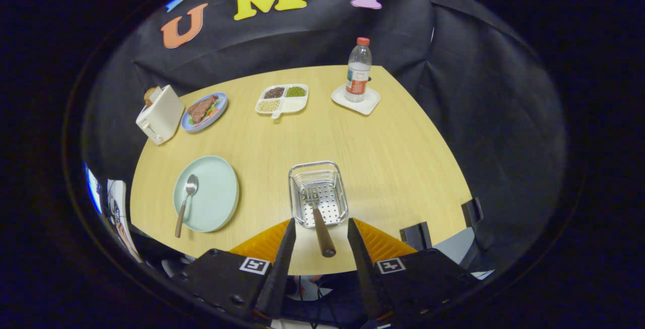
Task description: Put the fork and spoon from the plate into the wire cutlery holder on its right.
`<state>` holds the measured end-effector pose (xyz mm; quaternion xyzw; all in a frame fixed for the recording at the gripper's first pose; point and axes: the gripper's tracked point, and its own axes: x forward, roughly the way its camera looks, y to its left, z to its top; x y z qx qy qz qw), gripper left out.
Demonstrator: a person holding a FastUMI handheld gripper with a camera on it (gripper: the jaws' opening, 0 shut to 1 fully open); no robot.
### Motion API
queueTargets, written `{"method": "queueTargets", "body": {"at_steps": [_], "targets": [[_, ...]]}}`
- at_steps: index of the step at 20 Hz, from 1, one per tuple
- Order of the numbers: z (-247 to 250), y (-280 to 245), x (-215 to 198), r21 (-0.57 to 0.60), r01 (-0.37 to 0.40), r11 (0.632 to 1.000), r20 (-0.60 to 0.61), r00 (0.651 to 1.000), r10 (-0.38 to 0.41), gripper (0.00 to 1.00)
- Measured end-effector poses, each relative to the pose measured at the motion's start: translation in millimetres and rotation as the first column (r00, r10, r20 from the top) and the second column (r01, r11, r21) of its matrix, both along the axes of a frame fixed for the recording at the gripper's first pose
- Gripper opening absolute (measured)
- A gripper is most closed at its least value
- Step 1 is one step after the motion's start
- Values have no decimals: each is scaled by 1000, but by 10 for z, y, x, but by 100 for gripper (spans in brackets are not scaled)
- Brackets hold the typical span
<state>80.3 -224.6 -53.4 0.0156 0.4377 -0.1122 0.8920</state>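
The wire cutlery holder [318,193] stands on the wooden table just ahead of my fingers. The fork [321,225] rests in it, tines down on the perforated bottom, its brown handle leaning out over the near rim toward me. That handle lies in the wide gap of my gripper [321,221], which is open, and neither finger touches it. To the holder's left sits a pale green plate [214,183]. The spoon [186,203] lies on the plate, bowl away from me, and its brown handle overhangs the near rim.
Along the far side of the table [383,162] stand a white toaster [159,115], a blue plate of food [204,111], a divided white dish of beans [282,99] and a water bottle [359,69] on a white coaster. Two black clamps [415,234] grip the near right edge.
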Motion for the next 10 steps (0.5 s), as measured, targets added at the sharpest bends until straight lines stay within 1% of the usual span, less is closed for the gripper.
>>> {"method": "queueTargets", "body": {"at_steps": [1,3,5,10], "targets": [[53,74,10,8,1,1000,18,1000,-1,79],[116,253,19,12,-22,1000,38,999,22,99],[153,456,26,1,-41,999,50,998,41,97],[91,1117,94,-9,-104,995,47,993,105,97]]}}
